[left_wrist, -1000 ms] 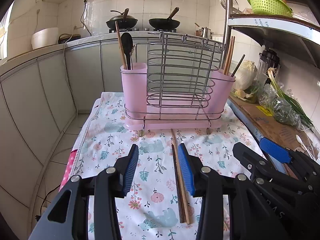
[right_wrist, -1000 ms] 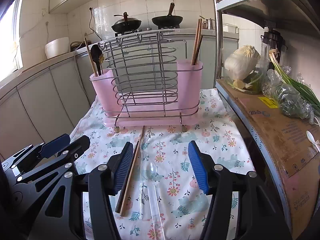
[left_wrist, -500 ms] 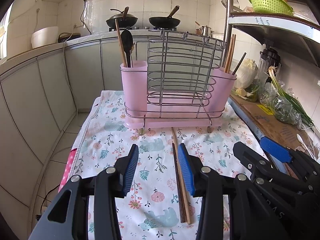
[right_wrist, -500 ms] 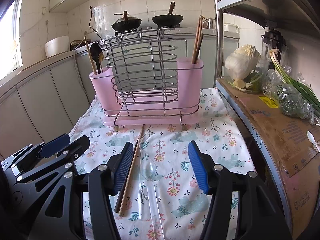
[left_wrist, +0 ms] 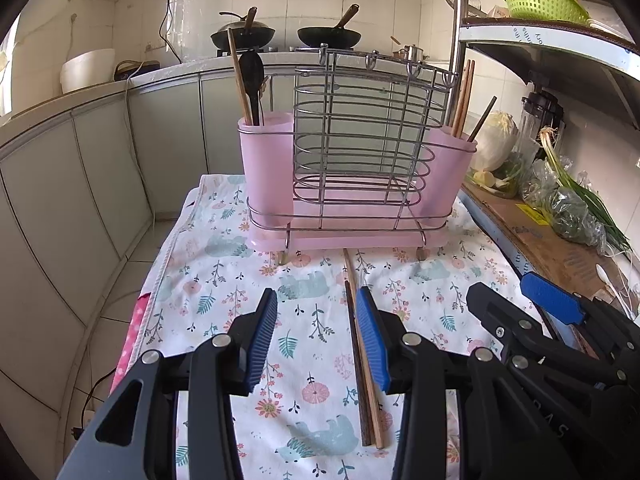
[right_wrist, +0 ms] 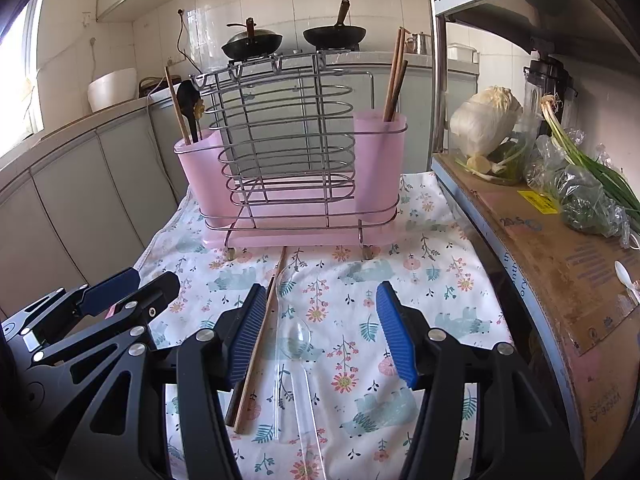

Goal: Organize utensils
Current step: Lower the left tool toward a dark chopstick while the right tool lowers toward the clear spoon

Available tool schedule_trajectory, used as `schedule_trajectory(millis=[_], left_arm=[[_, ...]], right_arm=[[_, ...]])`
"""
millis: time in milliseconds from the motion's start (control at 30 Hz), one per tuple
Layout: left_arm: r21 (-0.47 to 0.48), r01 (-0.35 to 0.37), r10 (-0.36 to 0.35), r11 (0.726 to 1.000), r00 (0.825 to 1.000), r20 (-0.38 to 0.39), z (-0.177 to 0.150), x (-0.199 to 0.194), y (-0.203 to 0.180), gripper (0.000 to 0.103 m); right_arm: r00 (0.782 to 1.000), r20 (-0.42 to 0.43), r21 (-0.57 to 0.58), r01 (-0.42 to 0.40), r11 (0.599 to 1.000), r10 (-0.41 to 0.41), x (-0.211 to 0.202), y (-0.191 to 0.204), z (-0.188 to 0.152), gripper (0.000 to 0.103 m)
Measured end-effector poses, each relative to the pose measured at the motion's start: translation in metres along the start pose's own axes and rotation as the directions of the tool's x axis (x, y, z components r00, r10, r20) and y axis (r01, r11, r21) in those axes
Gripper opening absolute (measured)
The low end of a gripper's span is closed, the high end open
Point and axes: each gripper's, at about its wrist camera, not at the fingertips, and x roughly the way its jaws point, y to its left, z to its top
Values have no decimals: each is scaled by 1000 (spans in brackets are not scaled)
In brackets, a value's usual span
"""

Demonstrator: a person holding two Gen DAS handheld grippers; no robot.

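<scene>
Left gripper [left_wrist: 316, 336] — fingers spread wide, nothing held, poised above the floral cloth [left_wrist: 224, 280] on the worktop. Right gripper [right_wrist: 320, 332] likewise agape, empty. Chopsticks [left_wrist: 362, 364] lie on the cloth, pointing toward 12 o'clock, just beside the left gripper's right finger; from the right wrist they run under its left finger. Clear spoon [right_wrist: 298, 344] lies between the right fingers, untouched. Rack [left_wrist: 356, 168] stands at 12 o'clock — pink cups at each end holding chopsticks, a dark spoon in the left one.
</scene>
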Motion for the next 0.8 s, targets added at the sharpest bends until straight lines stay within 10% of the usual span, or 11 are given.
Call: schedule_trajectory(millis=[800], left_arm=[[44, 24, -17, 999, 989, -149, -11, 55, -6, 40]], right_arm=[[994, -109, 38, -5, 999, 9, 46, -24, -14, 58]])
